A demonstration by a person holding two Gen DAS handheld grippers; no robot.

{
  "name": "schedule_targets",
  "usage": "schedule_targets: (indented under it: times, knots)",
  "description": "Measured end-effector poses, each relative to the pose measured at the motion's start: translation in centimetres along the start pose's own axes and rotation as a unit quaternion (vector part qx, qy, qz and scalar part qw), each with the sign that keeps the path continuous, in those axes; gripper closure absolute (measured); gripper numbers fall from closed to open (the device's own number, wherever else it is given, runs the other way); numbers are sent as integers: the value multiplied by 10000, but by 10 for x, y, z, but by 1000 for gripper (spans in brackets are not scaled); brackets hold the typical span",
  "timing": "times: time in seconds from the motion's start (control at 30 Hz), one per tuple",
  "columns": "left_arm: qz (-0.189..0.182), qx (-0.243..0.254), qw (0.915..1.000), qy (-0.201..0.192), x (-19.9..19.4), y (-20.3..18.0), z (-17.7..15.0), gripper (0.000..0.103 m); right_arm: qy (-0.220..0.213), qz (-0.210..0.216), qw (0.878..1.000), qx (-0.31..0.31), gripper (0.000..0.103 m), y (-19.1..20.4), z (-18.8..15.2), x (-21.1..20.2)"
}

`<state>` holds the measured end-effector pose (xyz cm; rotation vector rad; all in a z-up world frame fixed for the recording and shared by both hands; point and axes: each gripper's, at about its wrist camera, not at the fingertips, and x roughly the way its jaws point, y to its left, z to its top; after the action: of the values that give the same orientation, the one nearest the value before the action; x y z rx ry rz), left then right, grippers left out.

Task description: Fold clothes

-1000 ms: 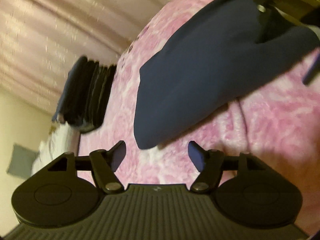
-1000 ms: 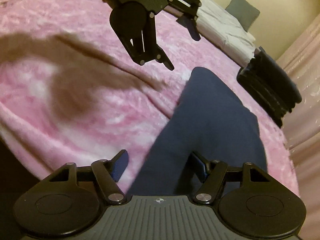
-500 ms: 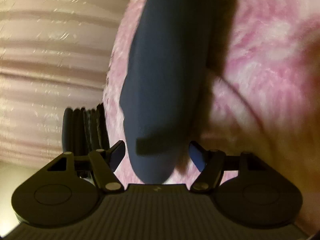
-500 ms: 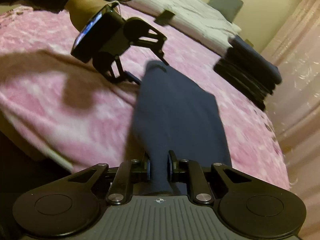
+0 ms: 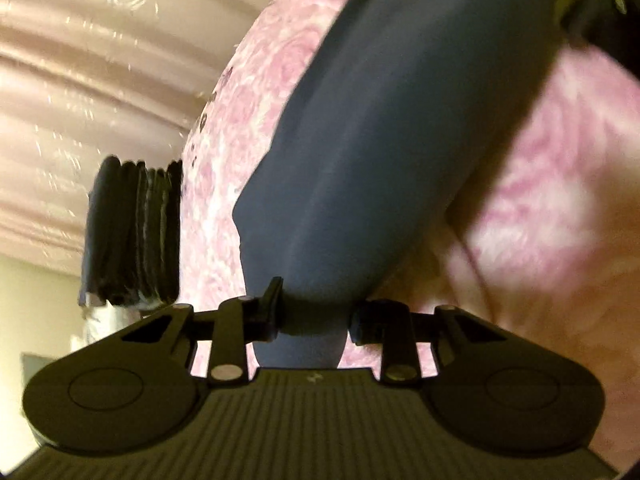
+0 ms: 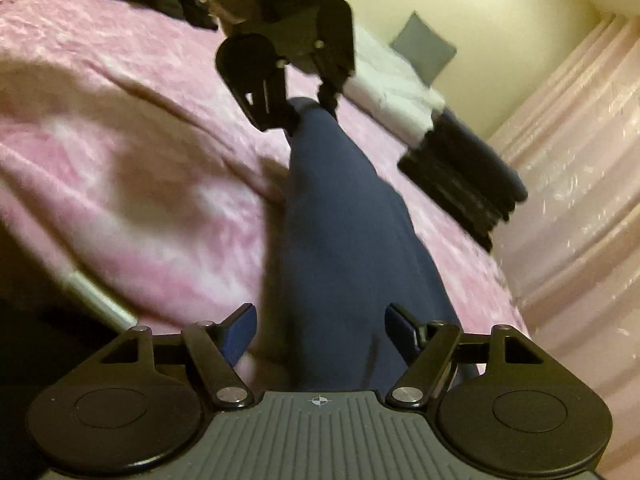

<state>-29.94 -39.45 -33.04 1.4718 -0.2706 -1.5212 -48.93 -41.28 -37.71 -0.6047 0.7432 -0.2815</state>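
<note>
The pink blanket (image 6: 132, 184) covers the bed, and the navy garment (image 6: 344, 220) stretches across it between both grippers. The left gripper (image 5: 314, 314) has just closed its jaws on one end; the right gripper (image 6: 320, 334) has just opened, jaws apart around the other end.

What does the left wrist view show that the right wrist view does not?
Only the left wrist view: the left tool, just closing, pinching the navy garment.
Only the right wrist view: the right tool, just opened, the garment lying between its pads unpressed; a grey pillow.
Both: the pink blanket and the dark folded stack.
</note>
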Motion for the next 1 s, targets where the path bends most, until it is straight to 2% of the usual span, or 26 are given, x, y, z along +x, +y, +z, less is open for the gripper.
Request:
schedule_targets:
  times: [0.03,0.13,0.17,0.27,0.43,0.57,0.67,0.73,0.8,0.9,0.93,1.0]
  knots:
    - [-33,-27,10000,23,-2,4,2,76,92,-92,9997,-191,33,2,-3,7]
    - [-42,32,9999,107,-8,5,7,76,198,-4,9991,-367,77,-12,-14,15]
    - [-49,8,9999,129,-11,4,6,76,183,119,9993,-306,84,-21,-16,14]
    - [-95,-327,9993,149,-22,4,1,77,-40,514,9987,-19,87,-60,-9,4]
    - [71,-991,9948,233,-49,39,-8,77,-775,363,9957,-353,87,-125,31,7]
    - [684,-1216,9878,696,-87,77,-21,77,-1531,361,9850,-716,87,-157,81,30]
    - [1209,-1428,9762,1096,-133,86,-29,78,-2185,582,9695,-946,87,-155,100,29]
    - [1465,-1471,9687,1360,-162,66,-29,77,-2434,741,9615,-1035,87,-137,98,24]
    - [1532,-1666,9611,1585,-186,26,-25,77,-2531,936,9567,-1089,87,-108,82,18]
    - [1314,-2376,9456,1791,-202,-50,-19,76,-2397,1418,9524,-1243,87,-57,41,13]
    - [1183,-2566,9405,1889,-199,-79,-17,75,-2249,1608,9511,-1379,83,-41,26,14]
    - [1106,-2630,9344,2133,-186,-134,-8,72,-2034,1623,9469,-1891,82,-11,-4,11]
